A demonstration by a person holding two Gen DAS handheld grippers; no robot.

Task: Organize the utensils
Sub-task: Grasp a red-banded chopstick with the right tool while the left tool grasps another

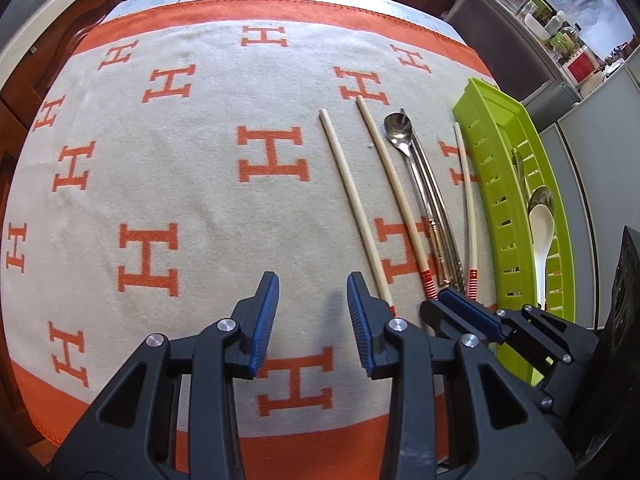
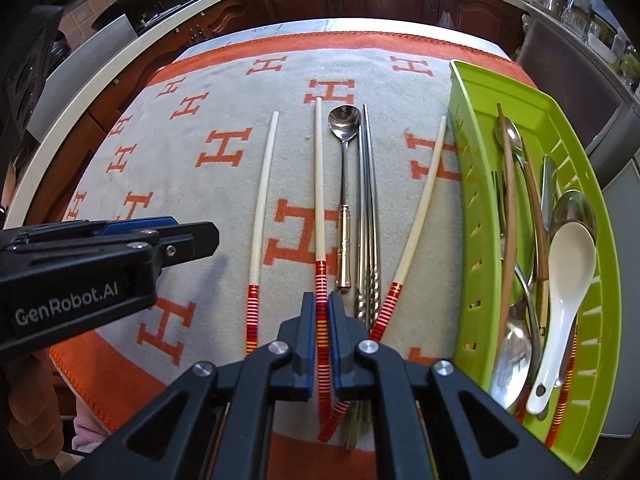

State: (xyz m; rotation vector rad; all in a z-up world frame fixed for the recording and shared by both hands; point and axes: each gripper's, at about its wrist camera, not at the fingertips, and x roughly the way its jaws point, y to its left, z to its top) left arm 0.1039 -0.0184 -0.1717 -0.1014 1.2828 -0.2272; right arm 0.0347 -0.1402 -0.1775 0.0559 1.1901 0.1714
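Dark wooden kitchen cabinets are ringing a table spread with an orange-and-grey H-patterned blanket (image 2: pixel 224 208). Along its right edge a green slotted tray (image 2: pixel 576 184) is collecting sorted spoons and chopsticks, a white ceramic spoon (image 2: pixel 568 280) lying on top. The right gripper (image 2: pixel 322 312) is clenching its jaws on the red-banded end of a cream chopstick (image 2: pixel 318 184), probably to carry it to the tray. The left gripper (image 1: pixel 312 288) is hanging released over bare blanket, just beside another chopstick (image 1: pixel 352 196), likely its next pick. A steel spoon (image 2: pixel 344 152) and metal chopsticks (image 2: pixel 370 208) are lying between.
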